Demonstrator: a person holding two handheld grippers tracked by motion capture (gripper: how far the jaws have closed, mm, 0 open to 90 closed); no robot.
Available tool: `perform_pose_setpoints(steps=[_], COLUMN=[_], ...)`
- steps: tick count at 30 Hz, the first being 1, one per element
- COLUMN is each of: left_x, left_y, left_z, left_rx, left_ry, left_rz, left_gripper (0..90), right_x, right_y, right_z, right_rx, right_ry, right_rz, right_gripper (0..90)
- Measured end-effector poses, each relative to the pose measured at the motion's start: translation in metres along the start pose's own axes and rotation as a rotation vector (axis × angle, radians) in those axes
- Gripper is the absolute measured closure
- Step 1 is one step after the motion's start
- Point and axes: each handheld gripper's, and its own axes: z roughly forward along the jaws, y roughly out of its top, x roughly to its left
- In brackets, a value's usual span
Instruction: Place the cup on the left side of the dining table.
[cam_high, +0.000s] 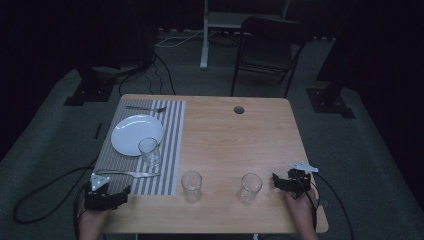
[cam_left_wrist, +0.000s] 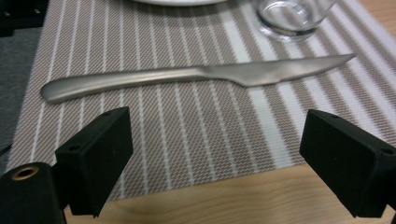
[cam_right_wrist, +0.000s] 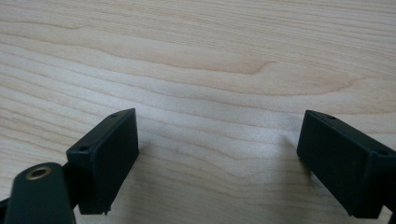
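Note:
A steel knife (cam_left_wrist: 196, 77) lies across the striped placemat (cam_left_wrist: 187, 135), handle to the left, just ahead of my left gripper (cam_left_wrist: 224, 158). That gripper is open with nothing between its jaws, low over the mat's near edge. In the high view the left gripper (cam_high: 112, 192) sits at the table's front left corner, in front of the knife (cam_high: 131, 173). My right gripper (cam_high: 290, 182) rests near the front right edge, open over bare wood (cam_right_wrist: 219, 70), with nothing between its fingers (cam_right_wrist: 105, 158).
On the placemat (cam_high: 170, 125) are a white plate (cam_high: 136, 134), a glass (cam_high: 149, 151) and a fork (cam_high: 146, 108) at the far end. Two more glasses (cam_high: 191, 186) (cam_high: 249, 188) stand on the wooden table (cam_high: 235, 140) near the front. A chair (cam_high: 270, 45) stands beyond the table.

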Motion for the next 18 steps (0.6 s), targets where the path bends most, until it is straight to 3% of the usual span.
perform_pose_setpoints(steps=[7, 11, 15, 18], left_x=[0.006, 0.010, 0.012, 0.013], left_y=[-0.009, -0.012, -0.014, -0.012], left_z=[0.002, 0.003, 0.005, 0.004], left_rx=[0.028, 0.038, 0.039, 0.012], left_ry=[0.053, 0.045, 0.052, 0.049], left_rz=[-0.031, -0.054, -0.037, -0.030], left_gripper=[10.3, 10.3, 10.4, 10.4], right_x=[0.000, 0.000, 0.000, 0.000], right_y=[0.000, 0.000, 0.000, 0.000], right_z=[0.000, 0.000, 0.000, 0.000], right_rx=[0.000, 0.000, 0.000, 0.000], right_ry=[0.000, 0.000, 0.000, 0.000], right_rz=[0.000, 0.001, 0.000, 0.001], right_gripper=[12.3, 12.3, 12.3, 12.3])
